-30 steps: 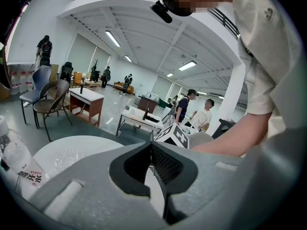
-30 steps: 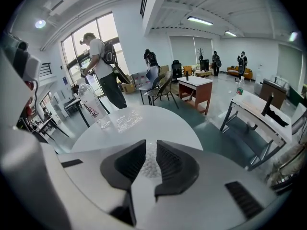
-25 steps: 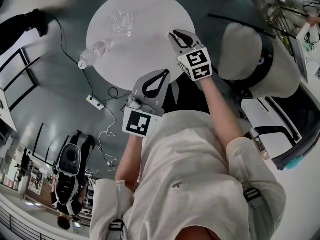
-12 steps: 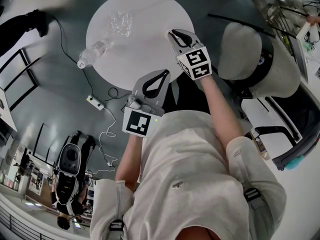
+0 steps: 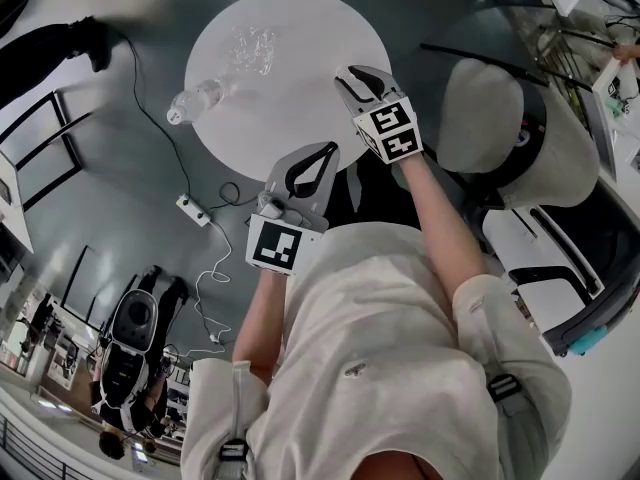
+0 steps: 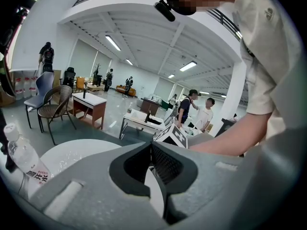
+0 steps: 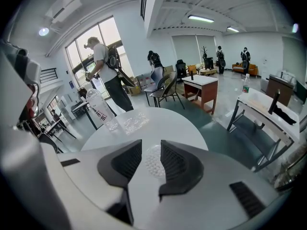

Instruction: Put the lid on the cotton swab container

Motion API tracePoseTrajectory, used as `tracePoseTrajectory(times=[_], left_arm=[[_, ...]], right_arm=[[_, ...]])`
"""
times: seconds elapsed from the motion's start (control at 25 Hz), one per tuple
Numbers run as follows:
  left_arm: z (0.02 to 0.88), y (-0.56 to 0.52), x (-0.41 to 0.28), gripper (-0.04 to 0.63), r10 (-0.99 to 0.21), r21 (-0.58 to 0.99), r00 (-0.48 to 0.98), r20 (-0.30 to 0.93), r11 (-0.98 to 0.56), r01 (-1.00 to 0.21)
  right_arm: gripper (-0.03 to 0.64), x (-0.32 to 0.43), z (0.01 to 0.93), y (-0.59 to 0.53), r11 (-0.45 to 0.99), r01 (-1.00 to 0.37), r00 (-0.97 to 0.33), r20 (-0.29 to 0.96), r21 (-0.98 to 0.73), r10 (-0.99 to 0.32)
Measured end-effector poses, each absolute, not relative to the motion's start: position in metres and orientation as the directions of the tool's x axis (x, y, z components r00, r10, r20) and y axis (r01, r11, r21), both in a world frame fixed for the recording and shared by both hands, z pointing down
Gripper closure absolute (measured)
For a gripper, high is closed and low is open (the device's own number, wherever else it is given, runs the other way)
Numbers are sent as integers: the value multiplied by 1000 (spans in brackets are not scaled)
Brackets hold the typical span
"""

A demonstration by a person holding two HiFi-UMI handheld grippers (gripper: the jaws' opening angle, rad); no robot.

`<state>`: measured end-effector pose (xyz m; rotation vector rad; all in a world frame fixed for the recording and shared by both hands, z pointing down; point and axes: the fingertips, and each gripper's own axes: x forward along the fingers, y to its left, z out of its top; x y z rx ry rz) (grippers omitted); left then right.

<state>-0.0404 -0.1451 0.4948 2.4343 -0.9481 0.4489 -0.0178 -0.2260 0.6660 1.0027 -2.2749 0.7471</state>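
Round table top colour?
White, plain table; the head view shows it best.

Round white table. On it: clear water bottle at the left rim; crinkled clear plastic piece near it, toward the far side; cotton swab container, white tips showing, near the right rim.

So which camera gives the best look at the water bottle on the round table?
The right gripper view: the water bottle stands whole there, cap to base, label showing. The head view shows it small, from above. The left gripper view catches it only partly, at the picture's lower left.
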Motion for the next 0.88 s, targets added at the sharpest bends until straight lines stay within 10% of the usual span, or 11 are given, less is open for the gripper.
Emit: tracePoseTrajectory(times=[0.88], left_arm=[[445, -89, -9, 584, -668, 215, 624, 405, -594, -775]], right_arm=[[548, 35, 550, -147, 696, -686, -685, 514, -213, -517]])
